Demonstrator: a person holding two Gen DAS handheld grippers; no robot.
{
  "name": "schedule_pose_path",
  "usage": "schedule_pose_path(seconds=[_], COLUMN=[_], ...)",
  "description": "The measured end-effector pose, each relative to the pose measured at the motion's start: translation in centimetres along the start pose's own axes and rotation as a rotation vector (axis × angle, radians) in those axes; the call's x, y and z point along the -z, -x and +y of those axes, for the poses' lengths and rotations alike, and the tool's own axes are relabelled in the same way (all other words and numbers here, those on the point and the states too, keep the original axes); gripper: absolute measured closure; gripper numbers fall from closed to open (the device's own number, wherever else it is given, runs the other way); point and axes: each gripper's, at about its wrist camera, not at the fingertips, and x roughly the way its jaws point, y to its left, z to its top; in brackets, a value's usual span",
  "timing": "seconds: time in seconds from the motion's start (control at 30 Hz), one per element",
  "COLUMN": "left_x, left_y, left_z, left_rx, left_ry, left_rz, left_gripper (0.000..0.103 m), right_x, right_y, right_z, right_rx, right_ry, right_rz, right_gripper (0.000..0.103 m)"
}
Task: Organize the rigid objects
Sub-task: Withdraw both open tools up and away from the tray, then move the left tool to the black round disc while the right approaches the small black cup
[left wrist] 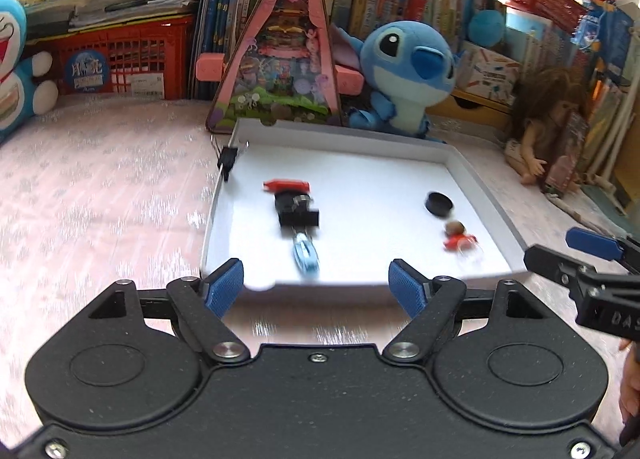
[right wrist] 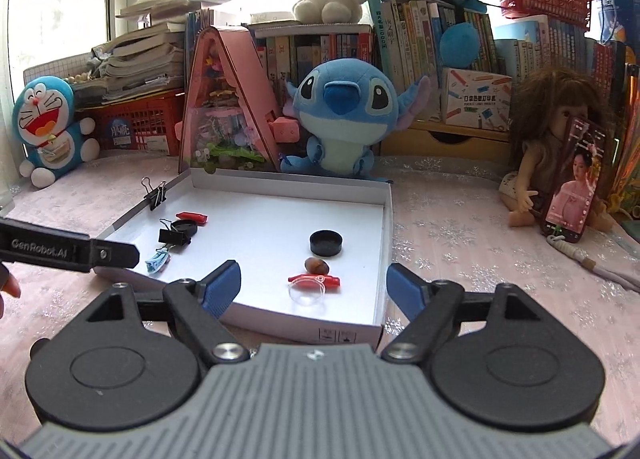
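Note:
A shallow white tray [right wrist: 382, 227] lies on the pink cloth and also shows in the left wrist view [left wrist: 476, 175]. In it lie a black round cap [right wrist: 327, 243], a brown nut-like piece [right wrist: 317, 265], a red piece [right wrist: 316, 281] under a clear ring [right wrist: 306, 293], a blue clip [right wrist: 157, 261], a black binder clip [right wrist: 174, 236] and another red piece [right wrist: 193, 217]. A binder clip [right wrist: 154, 195] grips the tray's left wall. My left gripper [left wrist: 316, 287] is open and empty at the tray's near edge. My right gripper [right wrist: 314, 287] is open and empty over the tray's near edge.
A Stitch plush [right wrist: 344, 119], a pink triangular toy house [right wrist: 228, 107], a Doraemon plush [right wrist: 50, 127], a red crate [right wrist: 140, 127] and book rows stand behind the tray. A doll [right wrist: 548, 163] with a phone [right wrist: 572, 183] sits at the right.

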Motion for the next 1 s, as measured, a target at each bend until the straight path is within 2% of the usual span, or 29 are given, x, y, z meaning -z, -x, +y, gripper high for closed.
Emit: schedule_pose_path(seconds=[0.43,1.0], left_x=[4.9,10.1], left_y=[4.5,7.7], left_z=[-0.3,1.4], left_rx=[0.055,-0.02], left_ry=[-0.048,-0.096], left_rz=[-0.048,-0.145], left_gripper=[0.022,0.02], right_x=[3.1,7.1], right_y=[3.5,5.7], right_z=[1.1,1.7], right_rx=[0.011,0.051], right_ry=[0.034,0.091], right_rz=[-0.053,-0.09], right_gripper=[0.008,0.0])
